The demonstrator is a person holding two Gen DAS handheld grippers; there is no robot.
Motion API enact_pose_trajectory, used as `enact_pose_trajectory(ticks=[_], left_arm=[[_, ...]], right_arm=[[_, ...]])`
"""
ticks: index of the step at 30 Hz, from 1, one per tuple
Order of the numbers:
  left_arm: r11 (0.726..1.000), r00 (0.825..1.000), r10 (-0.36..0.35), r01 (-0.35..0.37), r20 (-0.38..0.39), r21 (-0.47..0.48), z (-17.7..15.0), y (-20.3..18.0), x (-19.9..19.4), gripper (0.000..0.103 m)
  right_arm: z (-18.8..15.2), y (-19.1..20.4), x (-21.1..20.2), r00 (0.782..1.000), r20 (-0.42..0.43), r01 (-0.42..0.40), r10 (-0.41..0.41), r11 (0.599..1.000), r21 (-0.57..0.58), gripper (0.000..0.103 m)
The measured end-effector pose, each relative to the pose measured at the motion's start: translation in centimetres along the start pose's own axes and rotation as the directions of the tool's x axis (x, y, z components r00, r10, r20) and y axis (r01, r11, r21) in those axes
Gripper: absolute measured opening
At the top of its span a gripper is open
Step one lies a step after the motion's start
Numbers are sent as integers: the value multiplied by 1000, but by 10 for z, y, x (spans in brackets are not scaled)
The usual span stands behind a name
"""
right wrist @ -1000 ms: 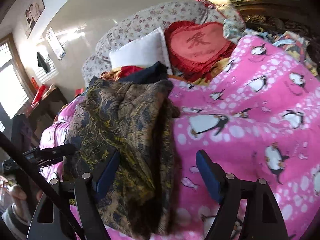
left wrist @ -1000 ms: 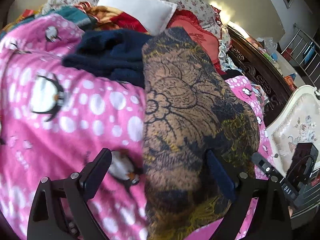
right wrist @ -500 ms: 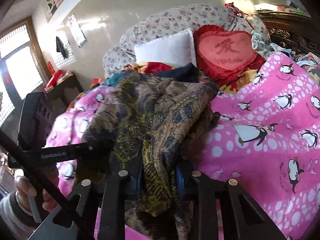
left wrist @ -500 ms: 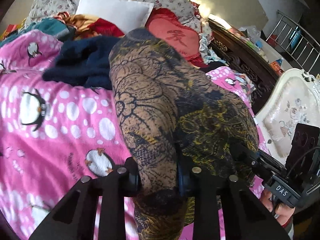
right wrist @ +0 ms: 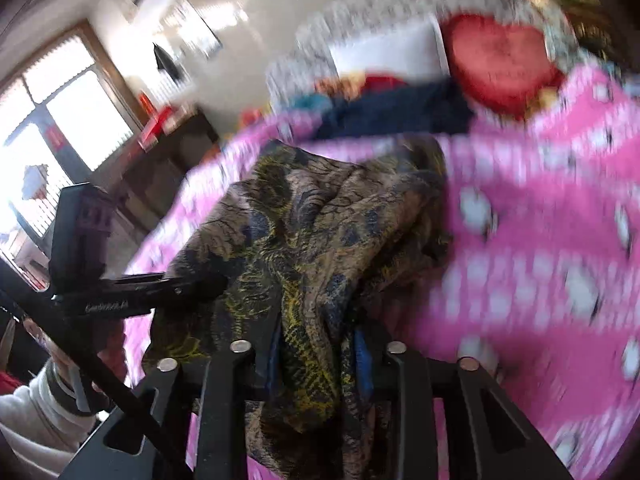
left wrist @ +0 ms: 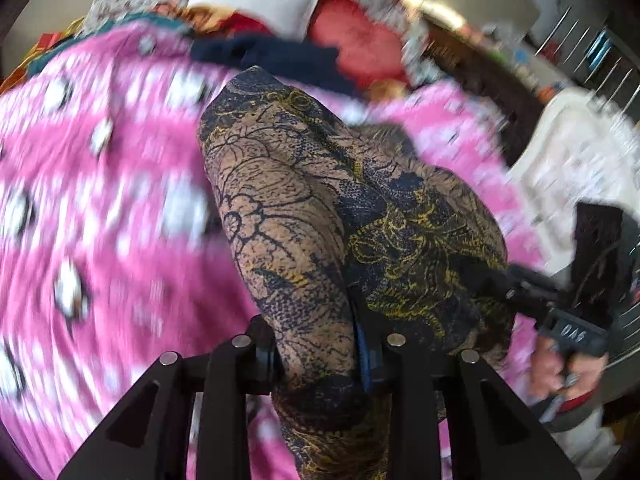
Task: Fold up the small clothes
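- both claws are biting the same thing here: the left gripper [left wrist: 320,360] is clamped on the near end of the patterned garment [left wrist: 304,216], and the right gripper [right wrist: 316,364] is clamped on a bunched fold of it [right wrist: 320,216]; the log says both sets of jaws have just been easing a touch wider, but cloth is plainly pinched between the pads in both views
- the garment, brown with navy and yellow swirls, is lying in a hump on the pink penguin blanket [left wrist: 100,200], stretching away from the claws toward the navy cloth [left wrist: 272,56] near the pillows
- my read: this is the grab-and-carry part of a fold; everything is smeared with motion blur, so i'm guessing the near edge is being hauled somewhere
- next move probably calls for keeping both pinches level and laying the held edge flat over the rest without letting it bunch up
- writing: the other gripper's handle [left wrist: 572,336] is showing something like "das"; the lettering on the left unit seen from the right view [right wrist: 108,306] is too blurred to read
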State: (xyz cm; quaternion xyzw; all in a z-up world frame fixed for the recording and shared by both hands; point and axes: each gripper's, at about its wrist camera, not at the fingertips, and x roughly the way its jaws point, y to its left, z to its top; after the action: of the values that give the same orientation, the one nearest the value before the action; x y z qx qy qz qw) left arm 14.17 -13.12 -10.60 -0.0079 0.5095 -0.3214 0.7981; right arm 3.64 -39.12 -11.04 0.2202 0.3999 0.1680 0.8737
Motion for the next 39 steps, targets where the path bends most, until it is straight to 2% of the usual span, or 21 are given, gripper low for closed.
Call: enact_pose_trajectory(ticks=[2, 3, 6, 9, 11, 13, 15, 16, 17, 19, 20, 21, 22, 24, 26, 30, 32, 34, 37, 38, 39], left_arm=[[999, 1000, 20, -20, -15, -44, -11, 13, 15, 47], [998, 1000, 27, -26, 2, -55, -12, 16, 12, 54], [995, 993, 98, -97, 68, -23, -8, 12, -9, 55], [991, 979, 131, -132, 158, -4, 7, 4, -32, 68], [990, 974, 139, -140, 181, -7, 20, 2, -34, 69], [986, 970, 162, -164, 180, -3, 29, -1, -26, 69], [979, 965, 201, -203, 168, -10, 35, 0, -10, 69], [977, 965, 214, -214, 153, -14, 37, 2, -1, 69], [976, 967, 217, -216, 131, -22, 39, 6, 8, 69], [977, 971, 213, -210, 112, -41, 37, 12, 18, 69], [977, 972, 210, -205, 108, -48, 35, 15, 22, 69], [978, 972, 208, -204, 105, -51, 33, 18, 24, 69], [978, 973, 206, -201, 103, -55, 32, 20, 25, 71], [978, 972, 205, -200, 113, -56, 30, 21, 24, 73], [977, 969, 212, -206, 126, -59, 29, 21, 23, 76], [972, 965, 229, -221, 129, -73, 26, 24, 33, 83], [970, 962, 239, -232, 131, -66, 27, 22, 33, 83], [971, 964, 238, -232, 117, -65, 27, 21, 27, 83], [970, 963, 241, -232, 125, -78, 23, 19, 10, 83], [968, 958, 249, -242, 139, -70, 20, 16, 3, 83], [966, 954, 258, -252, 151, -58, 16, 12, -3, 83]], right_arm=[[-15, -5, 18, 991, -74, 115, -116, 993, -10, 49], [-18, -6, 16, 989, -70, 130, -131, 991, -13, 52], [-13, 3, -14, 984, 29, 175, -175, 984, -17, 53], [3, 18, -36, 971, 130, 208, -200, 977, -53, 53], [16, 27, -30, 976, 145, 177, -163, 980, -87, 49], [24, 35, -12, 972, 127, 210, -195, 970, -119, 43], [30, 36, 11, 934, 113, 353, -339, 926, -137, 43], [35, 30, 22, 902, 123, 428, -414, 895, -127, 43], [38, 23, 26, 898, 121, 436, -423, 893, -113, 43], [44, 0, 37, 926, 68, 375, -372, 925, -52, 43], [45, -11, 44, 945, 40, 327, -326, 945, -22, 40], [48, -21, 52, 963, 14, 269, -269, 963, -8, 11], [48, -22, 54, 966, 12, 257, -257, 966, -9, 4], [52, -14, 44, 965, 79, 253, -249, 966, -48, 4], [53, -1, 30, 952, 150, 284, -268, 953, -104, 4], [50, -4, 53, 917, 117, 396, -382, 908, -137, 4], [46, -14, 69, 919, 78, 394, -387, 911, -123, 4], [47, -20, 62, 917, 76, 398, -392, 912, -100, 8], [43, -5, 26, 900, 119, 430, -419, 898, -94, 15], [39, 4, 14, 906, 132, 417, -402, 902, -110, 15], [34, 15, 5, 923, 134, 377, -361, 918, -125, 16]])
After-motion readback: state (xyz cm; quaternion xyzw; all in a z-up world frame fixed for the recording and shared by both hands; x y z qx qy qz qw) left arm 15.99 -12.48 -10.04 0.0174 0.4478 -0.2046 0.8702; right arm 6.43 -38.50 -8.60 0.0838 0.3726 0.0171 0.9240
